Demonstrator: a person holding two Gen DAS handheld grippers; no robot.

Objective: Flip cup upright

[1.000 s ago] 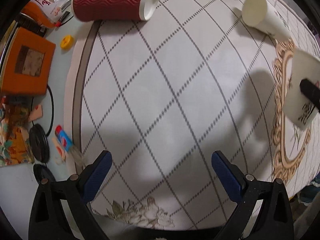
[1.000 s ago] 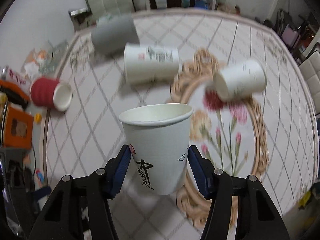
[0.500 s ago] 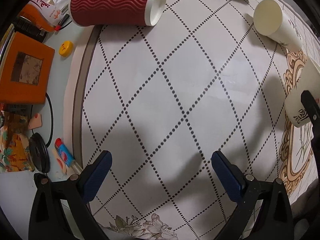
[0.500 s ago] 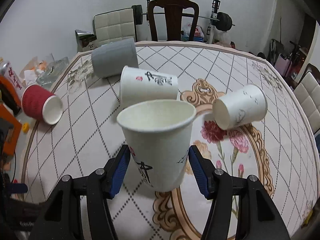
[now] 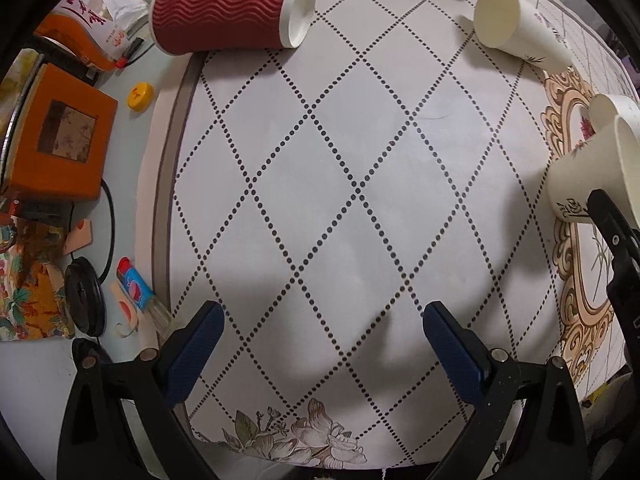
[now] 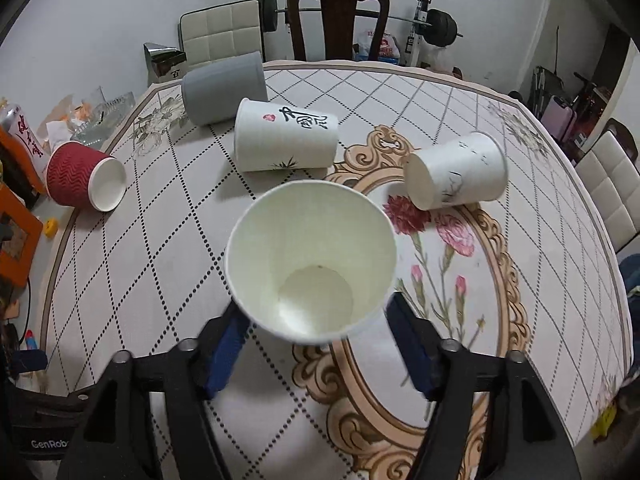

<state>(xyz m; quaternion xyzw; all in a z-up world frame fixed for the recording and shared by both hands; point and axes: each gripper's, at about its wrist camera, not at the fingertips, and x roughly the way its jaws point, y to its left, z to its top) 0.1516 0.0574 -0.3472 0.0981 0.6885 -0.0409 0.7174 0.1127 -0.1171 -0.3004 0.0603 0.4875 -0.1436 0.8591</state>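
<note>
The white paper cup [image 6: 310, 268] sits between the two blue fingers of the right gripper [image 6: 316, 344], which squeezes its lower part from both sides. Its open mouth points up toward the camera, so you can see right down to the round bottom inside. It is over the table [image 6: 120, 264], near the gold frame with pink flowers on the cloth. In the left view the same cup [image 5: 592, 172] shows at the far right edge with the other claw's black arm on it. The left gripper [image 5: 322, 330] is spread wide and holds nothing; it is above the dotted diamond pattern. Other cups lie on their sides farther back. A white cup with black writing [image 6: 286, 140] is just behind the held one. A grey cup [image 6: 224, 88] is behind that. A white cup with thin drawings [image 6: 456, 172] lies to the right. A red wavy cup [image 6: 84, 176] lies at the left edge of the table.
</note>
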